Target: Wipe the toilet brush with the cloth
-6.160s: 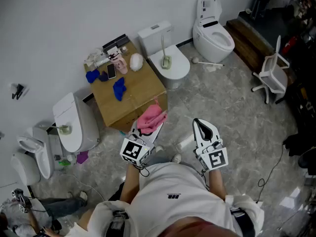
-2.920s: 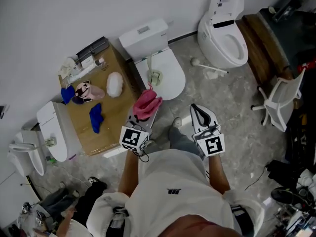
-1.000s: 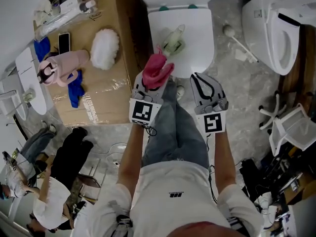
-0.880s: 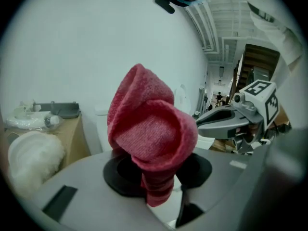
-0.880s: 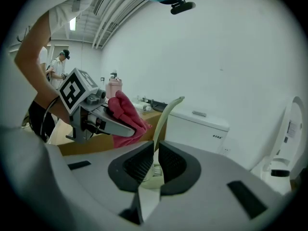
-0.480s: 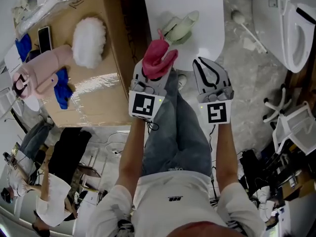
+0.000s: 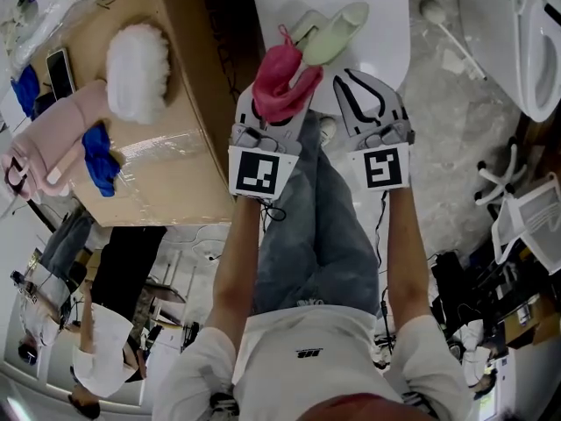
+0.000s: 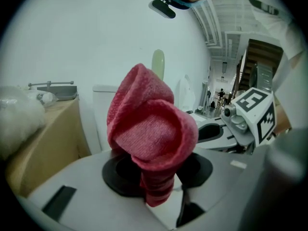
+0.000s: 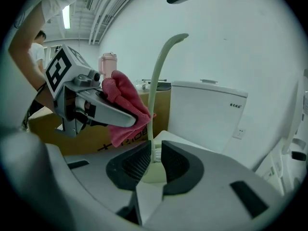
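A pale green toilet brush (image 7: 331,39) stands in its holder on the closed white toilet lid (image 7: 386,16). My left gripper (image 7: 273,103) is shut on a bunched red cloth (image 7: 282,77), which hangs just short of the brush; I cannot tell whether they touch. The right gripper view shows the brush stem (image 9: 158,81) rising beyond the gap of my right gripper (image 9: 155,160). Those jaws have just been opening, and nothing is between them. In the left gripper view the cloth (image 8: 151,138) fills the middle of my left gripper (image 8: 156,177). My right gripper (image 7: 366,86) is beside the left one.
A cardboard box (image 7: 175,147) at the left carries a white fluffy thing (image 7: 136,70), a blue rag (image 7: 98,156) and a phone. A second toilet (image 7: 539,42) and a loose brush (image 7: 438,16) are on the floor at the right. The cistern (image 9: 207,114) stands behind the brush.
Both grippers have sunk toward the toilet lid, and the cloth has come close to the brush. The right jaws stand wider apart than before.
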`<state>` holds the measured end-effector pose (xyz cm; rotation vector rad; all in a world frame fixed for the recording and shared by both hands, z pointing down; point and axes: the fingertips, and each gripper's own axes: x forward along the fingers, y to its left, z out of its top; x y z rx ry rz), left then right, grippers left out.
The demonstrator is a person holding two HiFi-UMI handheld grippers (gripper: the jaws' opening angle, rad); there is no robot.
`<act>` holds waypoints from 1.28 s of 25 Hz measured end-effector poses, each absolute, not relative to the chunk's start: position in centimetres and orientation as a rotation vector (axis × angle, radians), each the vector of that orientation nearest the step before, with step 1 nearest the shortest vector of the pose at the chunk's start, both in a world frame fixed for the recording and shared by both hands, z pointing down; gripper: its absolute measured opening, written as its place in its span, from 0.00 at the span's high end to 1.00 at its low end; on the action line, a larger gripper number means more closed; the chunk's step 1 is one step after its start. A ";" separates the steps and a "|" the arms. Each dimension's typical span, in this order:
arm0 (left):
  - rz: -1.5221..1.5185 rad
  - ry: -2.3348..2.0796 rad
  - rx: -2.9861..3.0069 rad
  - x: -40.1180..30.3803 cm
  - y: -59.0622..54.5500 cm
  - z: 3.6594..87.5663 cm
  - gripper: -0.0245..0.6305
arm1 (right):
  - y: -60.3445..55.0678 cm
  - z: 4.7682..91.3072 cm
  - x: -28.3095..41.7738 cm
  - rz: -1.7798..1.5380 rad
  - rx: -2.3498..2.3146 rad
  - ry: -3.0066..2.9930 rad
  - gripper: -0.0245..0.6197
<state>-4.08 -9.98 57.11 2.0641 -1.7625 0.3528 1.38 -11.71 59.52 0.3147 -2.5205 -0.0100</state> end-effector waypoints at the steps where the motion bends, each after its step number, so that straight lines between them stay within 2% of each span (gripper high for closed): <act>1: 0.360 -1.759 2.069 -4.1 -10.2 57.2 0.71 | -11.8 60.1 1.2 -0.006 0.307 -2.516 0.87; 17: 0.372 -1.719 2.082 -3.7 -13.0 60.0 0.68 | -12.7 65.5 -2.0 0.023 0.227 -2.464 0.79; 23: 0.371 -1.709 2.063 -3.8 -13.9 61.2 0.68 | -12.7 66.8 -2.8 0.027 0.216 -2.463 0.79; 27: 0.385 -1.696 2.071 -3.6 -14.6 61.9 0.68 | -12.6 68.0 -3.0 -0.001 0.205 -2.464 0.86; 32: 0.400 -1.683 2.072 -3.2 -15.0 63.1 0.68 | -12.6 68.3 -3.0 0.005 0.205 -2.471 0.86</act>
